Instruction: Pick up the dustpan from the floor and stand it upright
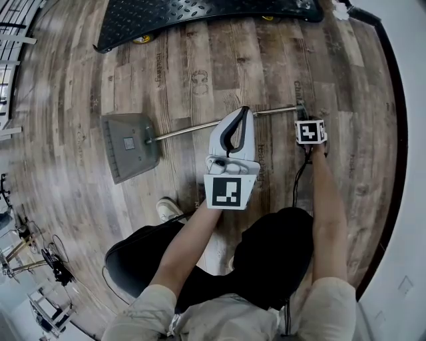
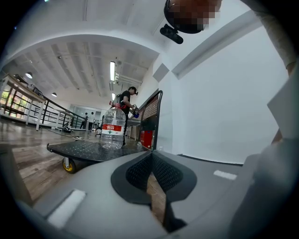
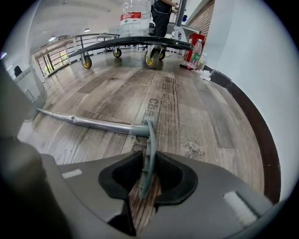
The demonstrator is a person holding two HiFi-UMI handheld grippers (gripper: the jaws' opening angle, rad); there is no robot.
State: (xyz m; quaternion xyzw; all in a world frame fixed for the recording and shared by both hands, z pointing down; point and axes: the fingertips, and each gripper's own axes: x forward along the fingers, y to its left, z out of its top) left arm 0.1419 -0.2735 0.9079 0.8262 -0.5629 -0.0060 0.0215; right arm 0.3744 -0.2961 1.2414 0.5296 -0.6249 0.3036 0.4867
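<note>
With the dustpan (image 1: 130, 143) lying flat on the floor (image 1: 200, 66), its handle loop (image 3: 149, 135), standing between the right gripper's (image 3: 148, 163) parted jaws, is best clamped squarely before any lift; the left gripper (image 2: 152, 161) is held closed, empty.

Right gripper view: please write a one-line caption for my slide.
The right gripper, jaws open around the handle loop of the dustpan lying on wooden floor.

Beige short sleeves (image 1: 141, 313), black trousers (image 1: 273, 256), seemingly white shoe (image 1: 168, 209).

The dustpan (image 1: 130, 143) lies on the floor (image 1: 200, 80), handle (image 1: 193, 128) end inside the right tool (image 3: 148, 161), cart (image 1: 200, 16) beyond
</note>
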